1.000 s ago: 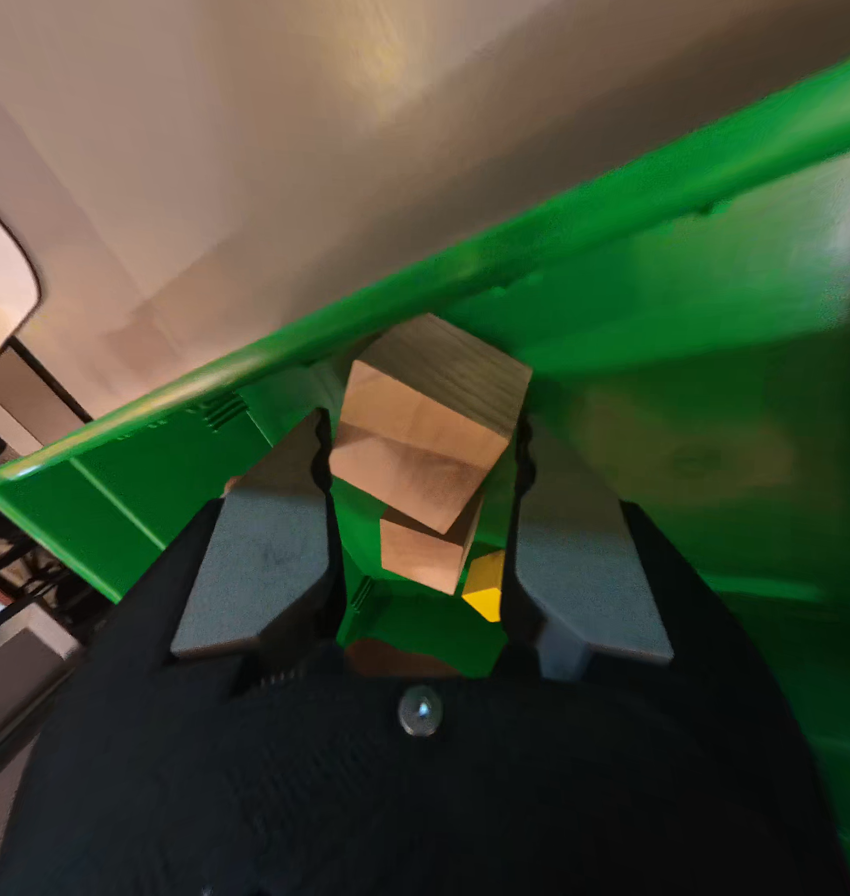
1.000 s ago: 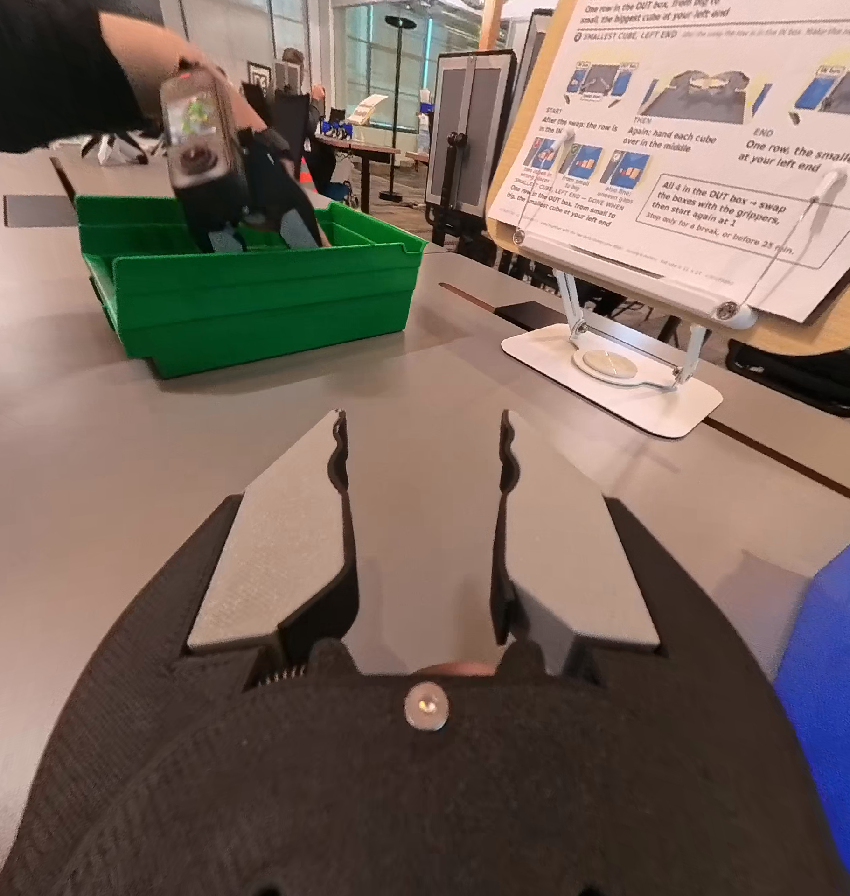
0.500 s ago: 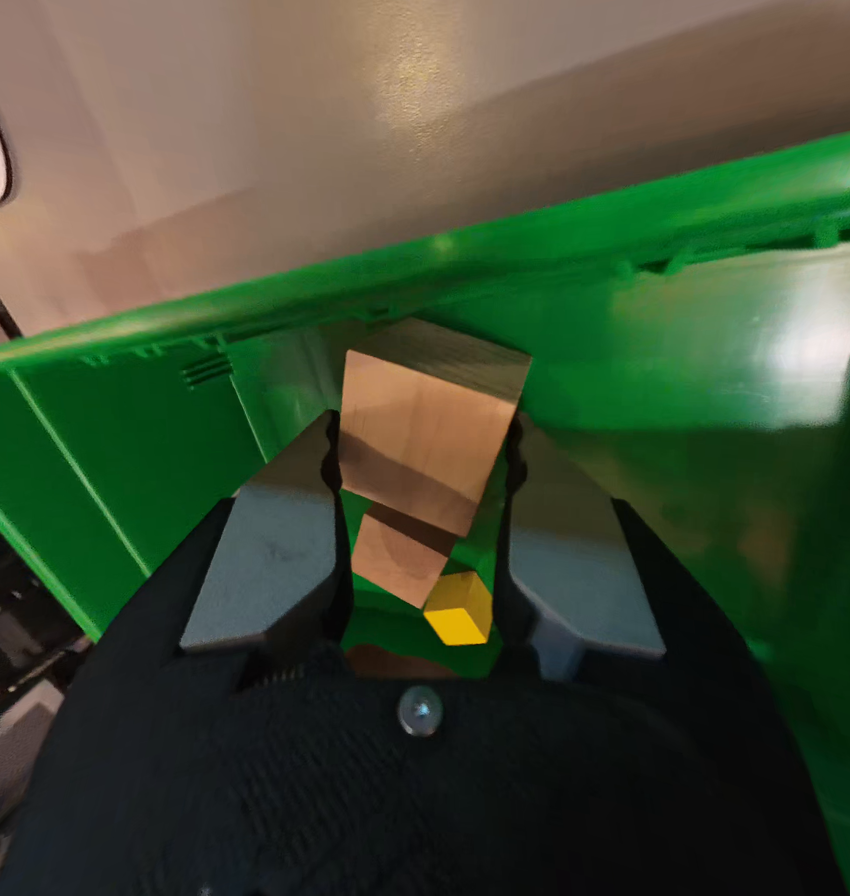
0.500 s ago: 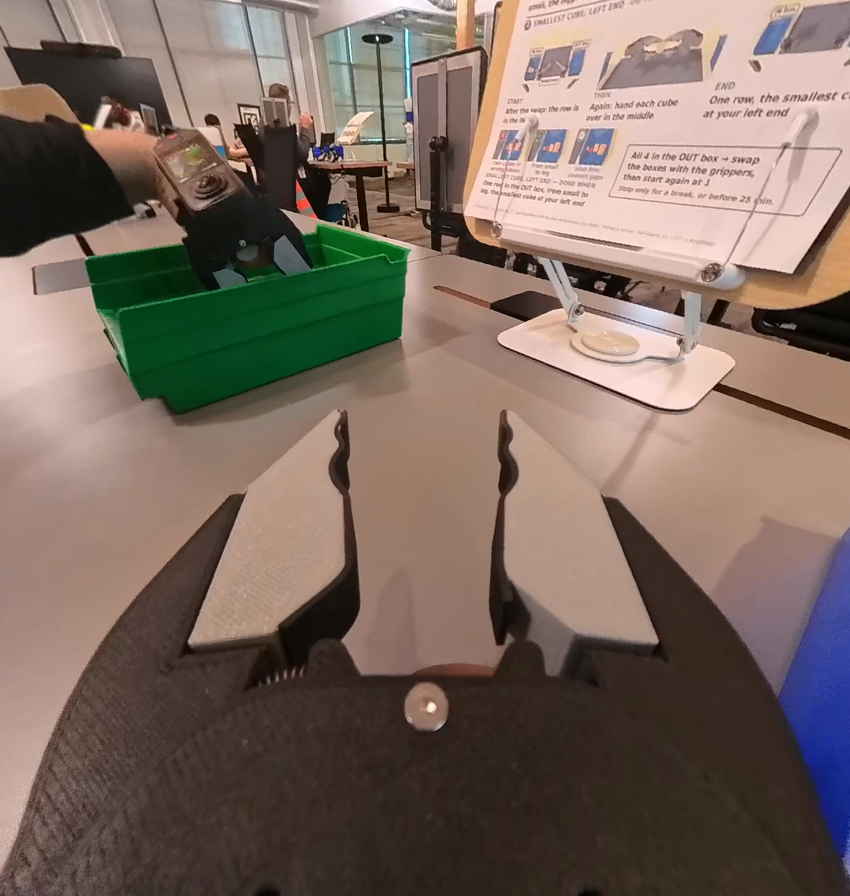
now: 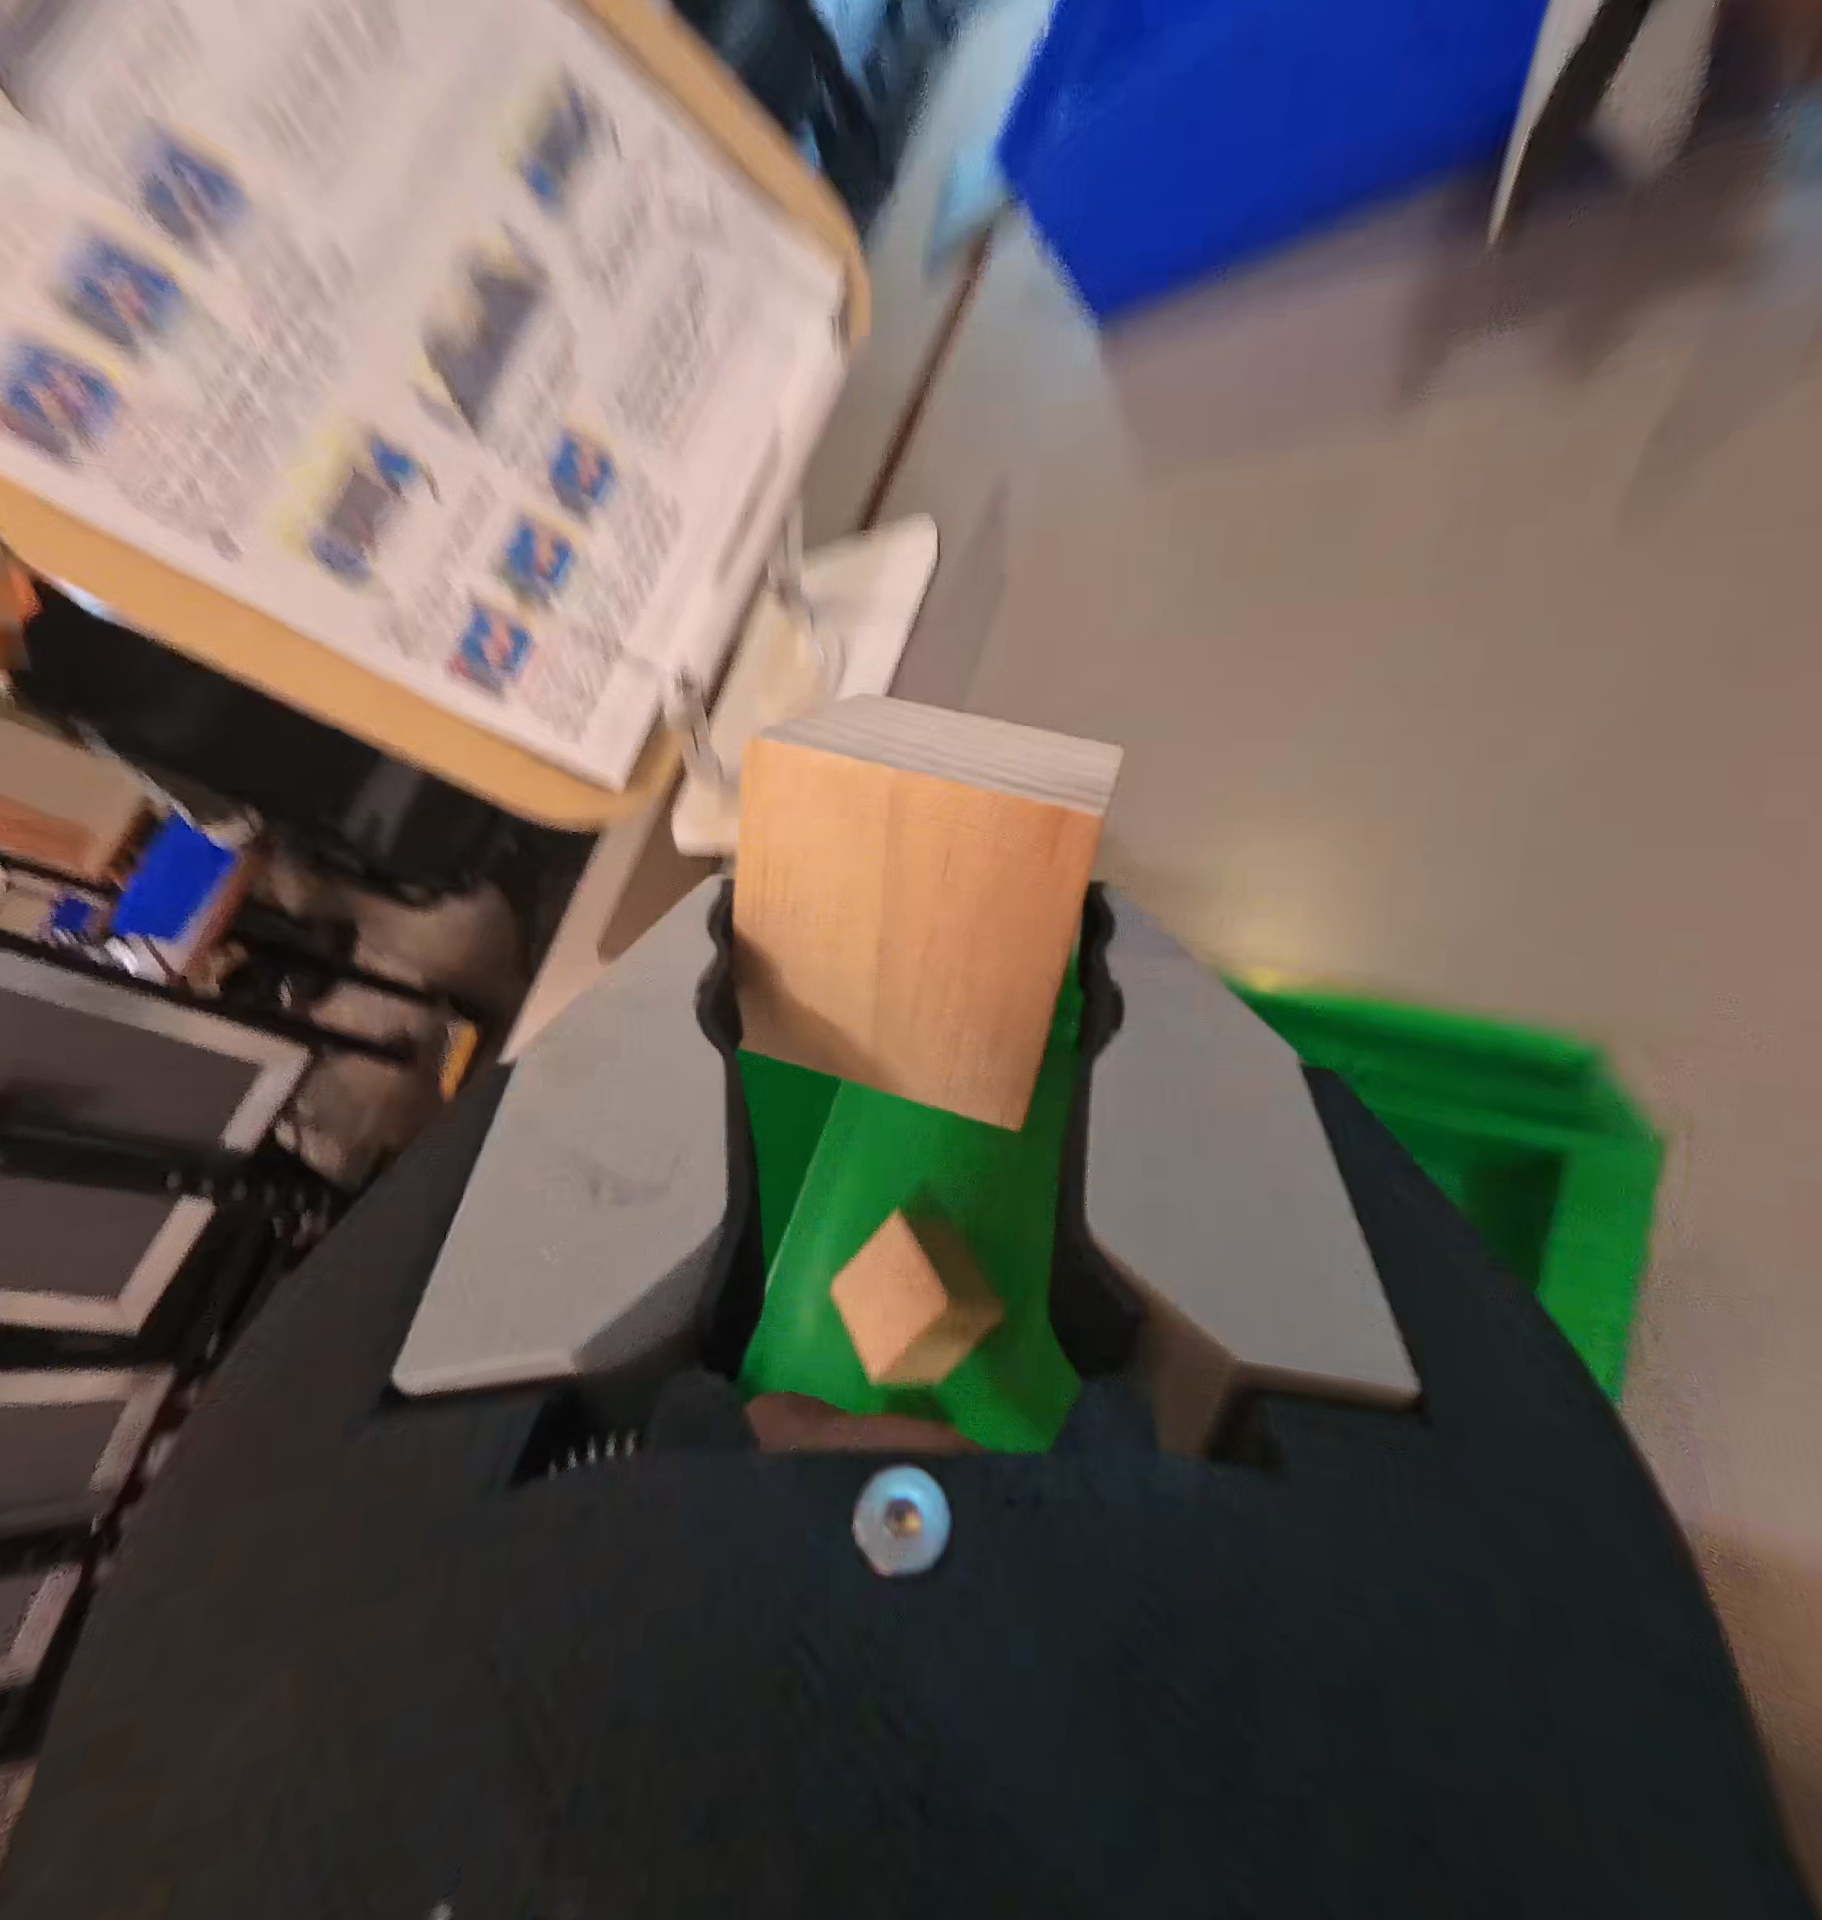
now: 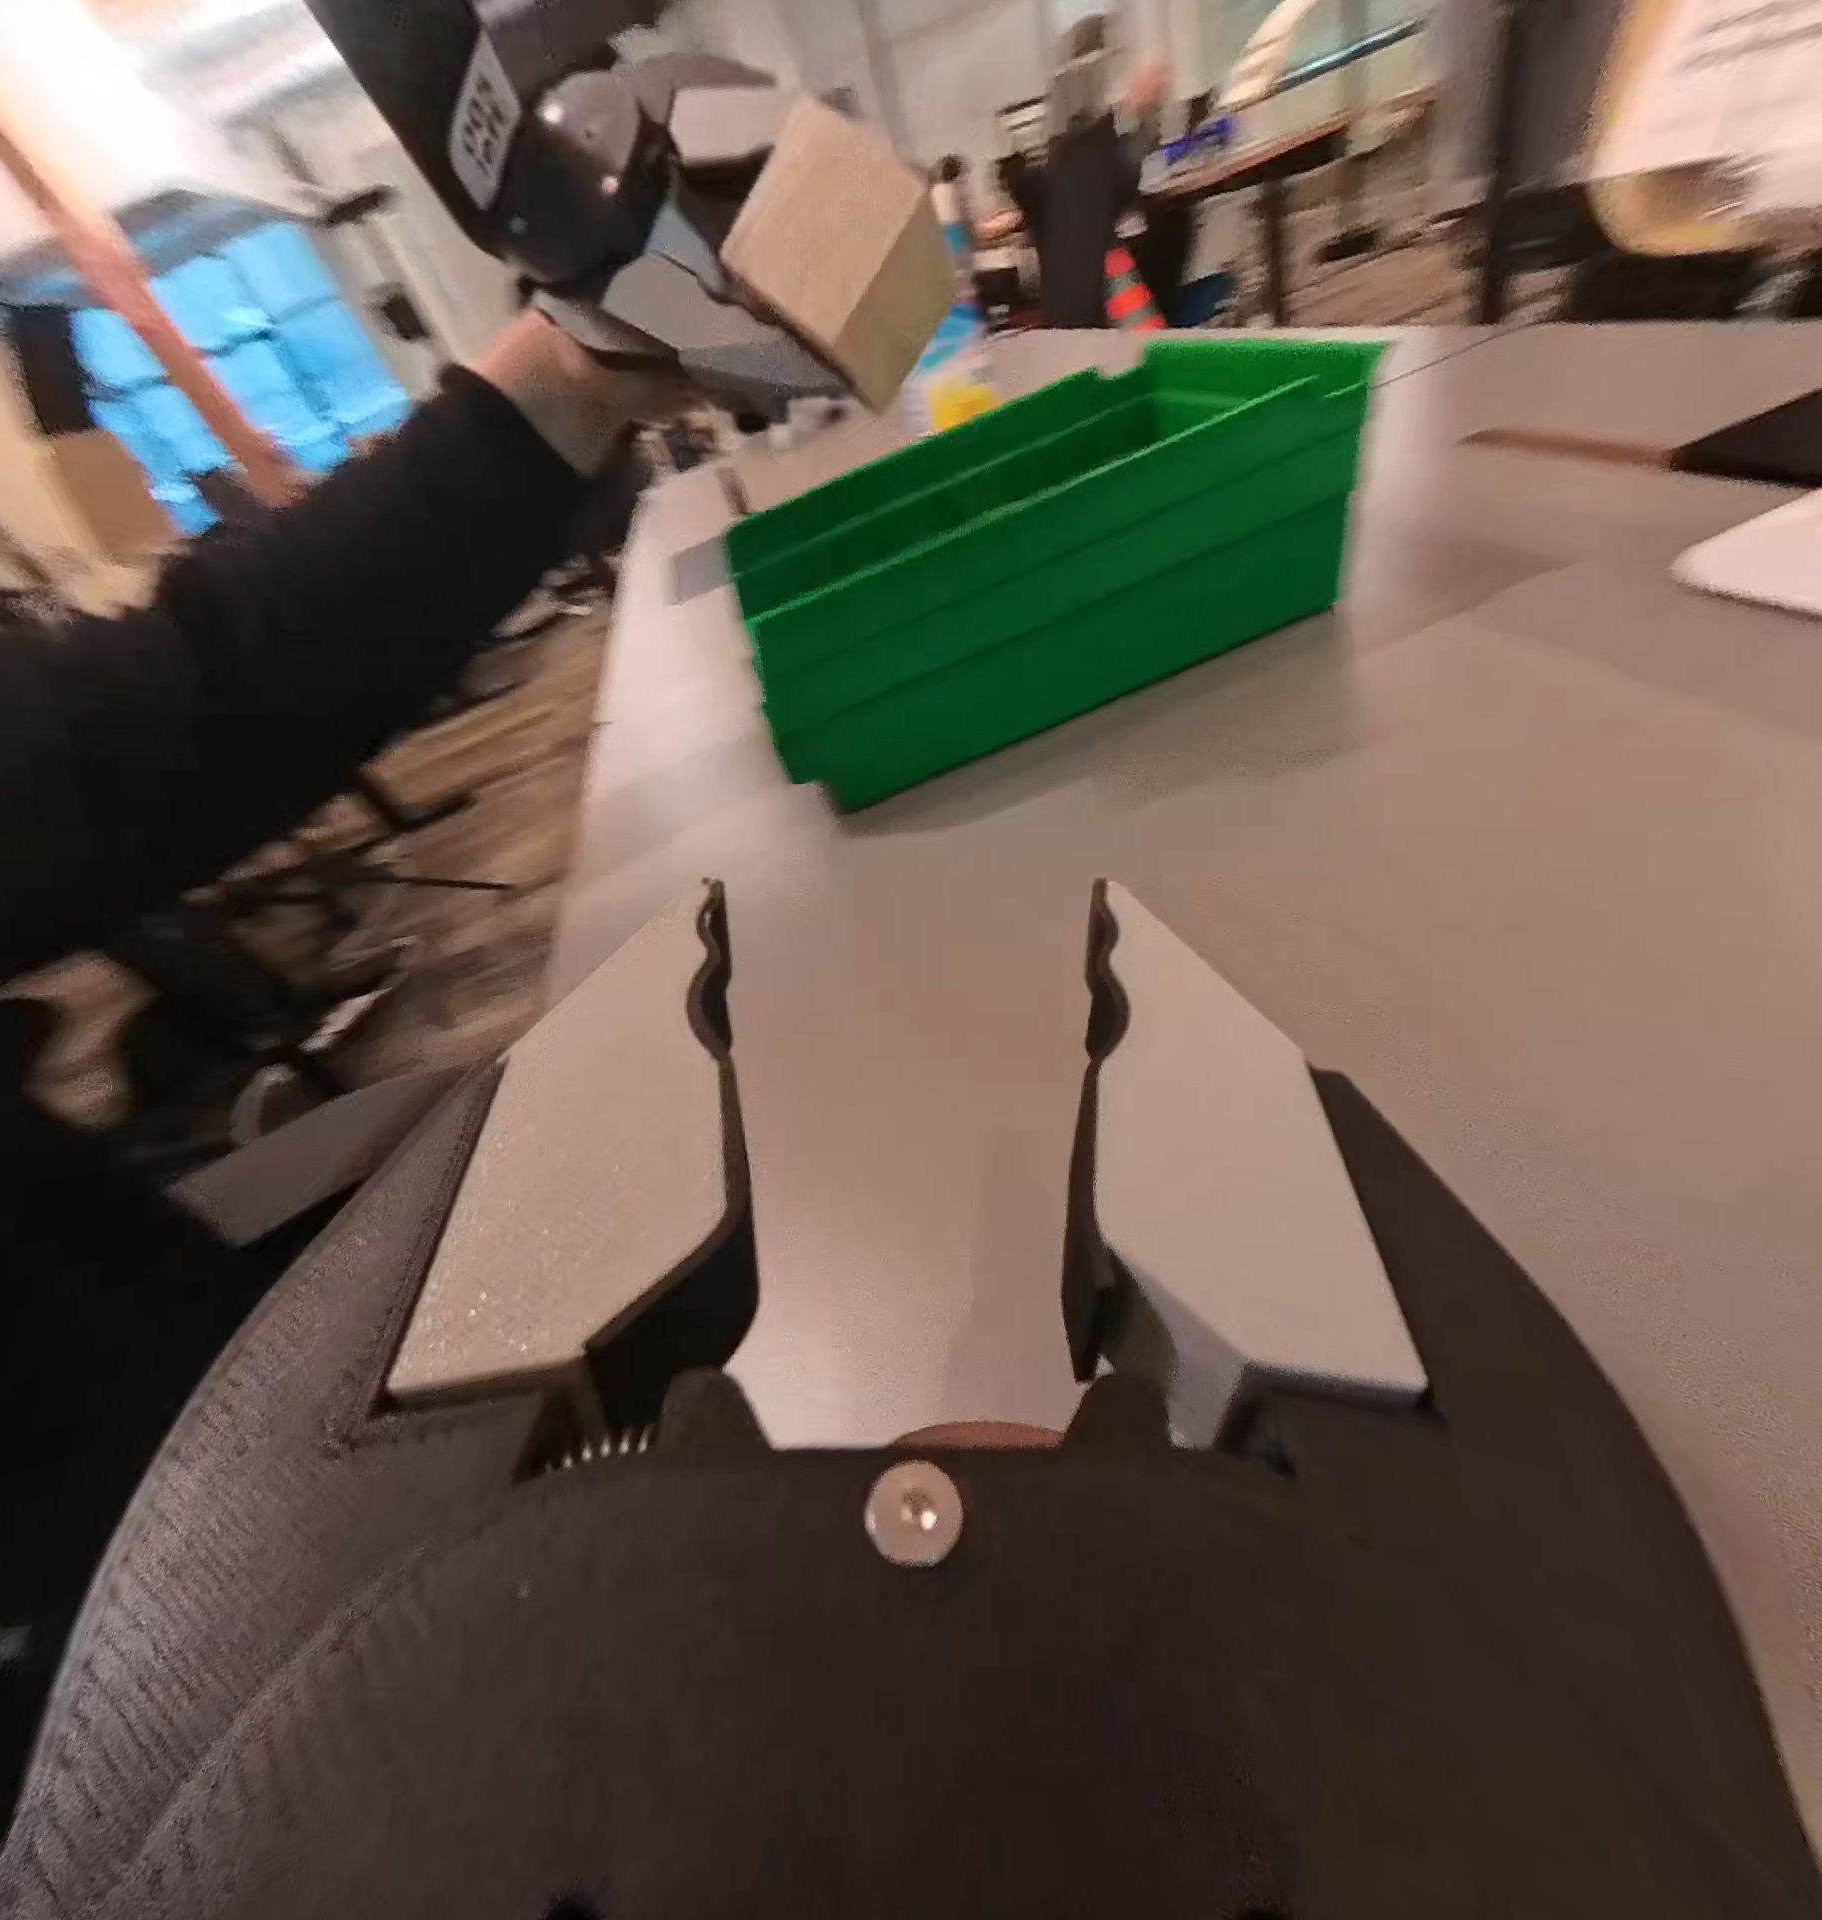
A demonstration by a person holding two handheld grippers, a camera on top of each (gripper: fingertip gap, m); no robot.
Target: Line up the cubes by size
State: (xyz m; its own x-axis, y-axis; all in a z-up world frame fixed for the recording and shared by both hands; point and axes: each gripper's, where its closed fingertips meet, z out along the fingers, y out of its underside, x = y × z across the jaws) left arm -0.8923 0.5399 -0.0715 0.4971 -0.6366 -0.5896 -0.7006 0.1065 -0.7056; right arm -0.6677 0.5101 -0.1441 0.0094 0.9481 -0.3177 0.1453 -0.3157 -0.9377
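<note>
Green plastic bin [image 6: 1052, 613] sits on the grey table [image 6: 1509, 883], ahead of the right gripper's fingertips and a little to their right; in the left wrist view we see the same bin [image 5: 1406, 1122] below and behind the left fingers. Through the gap between the left fingers we count one small wooden cube [image 5: 912, 1314] lying on the bin floor, turned corner-on; the rest of the interior is hidden by the fingers or blurred, so we cannot give a full count of its contents. A blue bin [image 5: 1260, 135] lies far beyond the left fingertips, up and to the right; we cannot see into it. Cubes counted in all: two, one large and one small. Bins: two, one green and one blue. The left gripper [image 5: 902, 940] is clamped on the large wooden cube [image 5: 922, 914], both finger pads pressed against opposite side faces, with most of the block standing out past the fingertips. From the right wrist view, the left gripper [image 6: 772, 281] carries that cube [image 6: 839, 260] in the air, above the green bin and clear of it. The right gripper [image 6: 907, 940] has its fingers spread apart with only bare table between them. A printed sheet on a stand [image 5: 387, 364] is beyond the left finger, blurred.
</note>
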